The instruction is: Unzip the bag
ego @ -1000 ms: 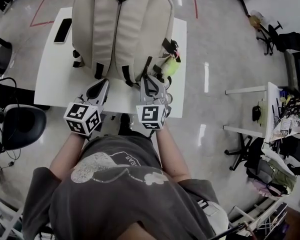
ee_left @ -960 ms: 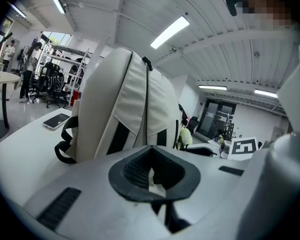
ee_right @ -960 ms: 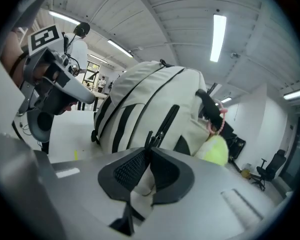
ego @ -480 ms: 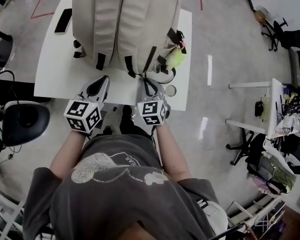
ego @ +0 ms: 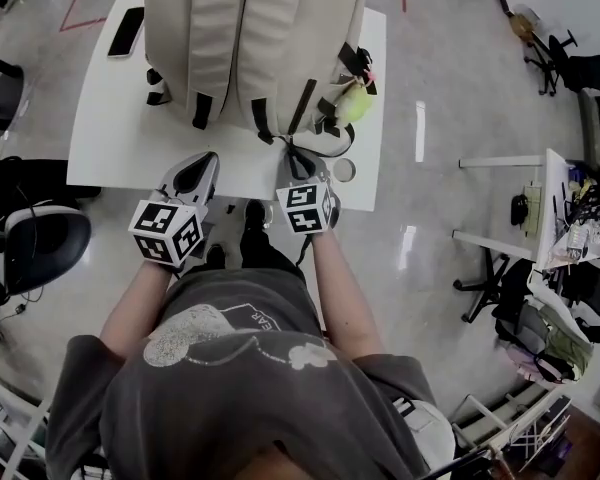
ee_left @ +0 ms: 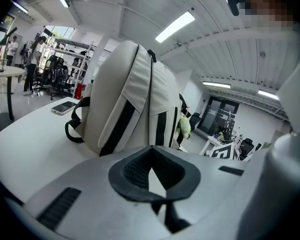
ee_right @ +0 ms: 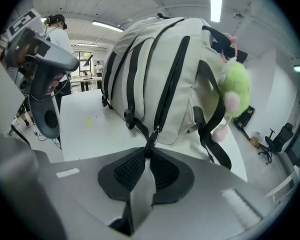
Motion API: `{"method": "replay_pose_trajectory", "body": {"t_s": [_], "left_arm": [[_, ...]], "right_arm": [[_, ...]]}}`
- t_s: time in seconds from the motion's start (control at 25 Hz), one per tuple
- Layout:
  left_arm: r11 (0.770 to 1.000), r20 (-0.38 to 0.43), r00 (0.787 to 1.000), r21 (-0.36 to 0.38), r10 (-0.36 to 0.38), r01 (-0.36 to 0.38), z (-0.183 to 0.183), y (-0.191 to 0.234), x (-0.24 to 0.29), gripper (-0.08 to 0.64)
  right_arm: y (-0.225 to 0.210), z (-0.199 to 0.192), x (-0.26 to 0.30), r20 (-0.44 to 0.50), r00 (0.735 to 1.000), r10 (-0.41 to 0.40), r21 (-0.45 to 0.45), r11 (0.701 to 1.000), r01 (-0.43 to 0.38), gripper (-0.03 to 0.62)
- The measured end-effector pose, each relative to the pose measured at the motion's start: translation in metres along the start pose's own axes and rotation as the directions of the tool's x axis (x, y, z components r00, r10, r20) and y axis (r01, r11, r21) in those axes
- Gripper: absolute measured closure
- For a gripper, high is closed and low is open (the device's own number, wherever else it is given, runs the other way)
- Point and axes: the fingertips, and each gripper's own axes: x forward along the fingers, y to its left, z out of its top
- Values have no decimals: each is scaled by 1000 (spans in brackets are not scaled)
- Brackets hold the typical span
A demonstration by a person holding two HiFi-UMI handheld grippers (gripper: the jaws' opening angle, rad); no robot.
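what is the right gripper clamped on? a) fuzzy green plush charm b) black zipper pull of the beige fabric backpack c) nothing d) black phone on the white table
b: the right gripper has its jaws shut on the black zipper pull at the foot of the beige fabric backpack zip.

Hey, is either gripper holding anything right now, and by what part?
The right gripper pinches the bag by its zipper pull, at the pull's free end. The left gripper holds nothing; its jaws are together, short of the bag.
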Motion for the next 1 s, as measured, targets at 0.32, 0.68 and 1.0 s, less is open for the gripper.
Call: {"method": "replay_pose_trajectory", "body": {"t_s": [0.32,0.68,1.0], "left_arm": [[1000,3,1000,13,-15,14,-1,-5,-8,554],[1000,30,999,25,-17,16,4,-5,-30,554],[999,68,997,28,-33,31,4,-4,-64,554]], "right_arm": [[2,-5,-1,3,1000,-6,90,996,6,560],[-5,1,-27,110,993,-47,211,977,23,520],[3,4,-82,159,975,-154,285,953,104,502]]}}
